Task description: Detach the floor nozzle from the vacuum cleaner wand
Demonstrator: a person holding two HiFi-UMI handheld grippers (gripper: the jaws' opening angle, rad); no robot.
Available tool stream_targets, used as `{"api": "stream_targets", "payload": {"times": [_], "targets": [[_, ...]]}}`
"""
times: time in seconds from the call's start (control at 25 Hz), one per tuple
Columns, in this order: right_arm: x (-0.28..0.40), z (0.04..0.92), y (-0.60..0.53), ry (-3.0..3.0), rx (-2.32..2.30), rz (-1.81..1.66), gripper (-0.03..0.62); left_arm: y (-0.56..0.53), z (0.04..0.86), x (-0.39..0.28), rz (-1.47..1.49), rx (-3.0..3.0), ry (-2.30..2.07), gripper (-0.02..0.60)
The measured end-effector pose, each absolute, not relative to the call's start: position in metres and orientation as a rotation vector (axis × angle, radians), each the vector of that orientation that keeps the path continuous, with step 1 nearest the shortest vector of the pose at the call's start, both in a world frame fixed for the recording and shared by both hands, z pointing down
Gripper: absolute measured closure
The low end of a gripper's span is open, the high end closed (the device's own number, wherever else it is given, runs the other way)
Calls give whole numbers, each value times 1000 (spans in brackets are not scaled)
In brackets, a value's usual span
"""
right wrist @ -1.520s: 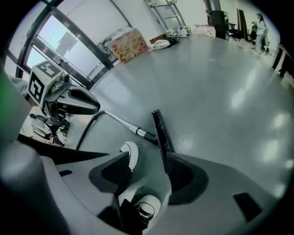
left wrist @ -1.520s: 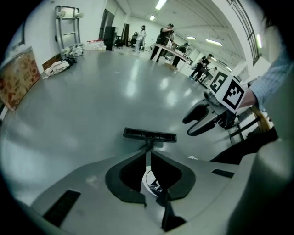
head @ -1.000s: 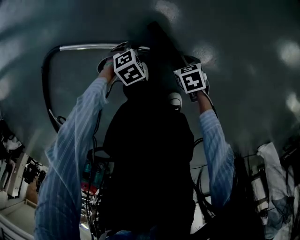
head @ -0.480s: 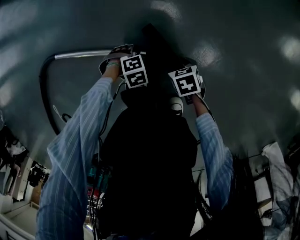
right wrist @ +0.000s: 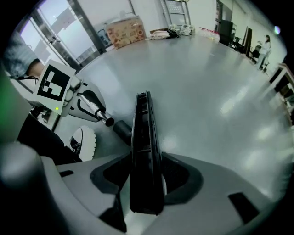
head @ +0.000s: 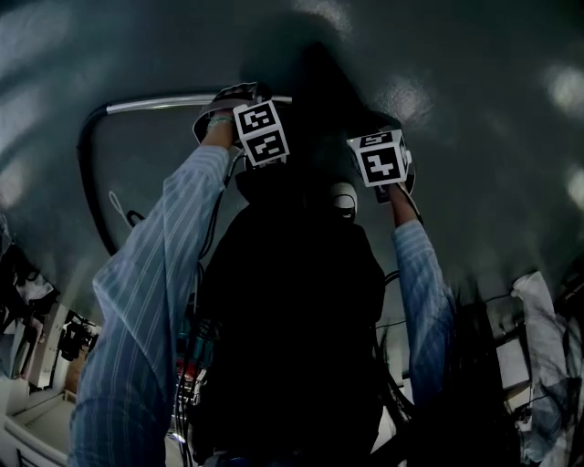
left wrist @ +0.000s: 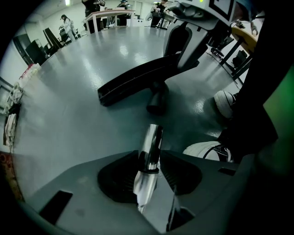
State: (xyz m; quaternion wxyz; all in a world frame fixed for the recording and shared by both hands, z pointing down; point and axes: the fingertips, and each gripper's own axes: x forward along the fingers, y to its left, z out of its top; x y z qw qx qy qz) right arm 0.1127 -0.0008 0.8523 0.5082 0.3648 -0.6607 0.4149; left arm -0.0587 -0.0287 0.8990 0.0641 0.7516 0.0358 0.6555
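Left gripper fingers clamp wand (slick, stiff chrome). Right gripper fingers, just closing, pinch floor nozzle end-on beside wand tip: likely light, rigid.

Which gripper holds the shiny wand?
The left gripper, clamped on the chrome wand; the right gripper has just been closing its jaws on the black floor nozzle.

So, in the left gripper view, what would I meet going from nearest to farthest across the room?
wand → floor nozzle → table at the far end of the room
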Motion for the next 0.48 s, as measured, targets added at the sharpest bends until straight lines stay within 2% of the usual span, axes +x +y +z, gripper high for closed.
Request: {"api": "stream_targets", "payload": {"times": [0.28, 0.48], "targets": [[162, 874, 13, -1533, 864, 988, 385, -28, 906, -65, 1921, 2243, 28, 443], [156, 870, 23, -1462, 780, 1099, 379, -27, 883, -84, 1916, 2208, -11, 443]]}}
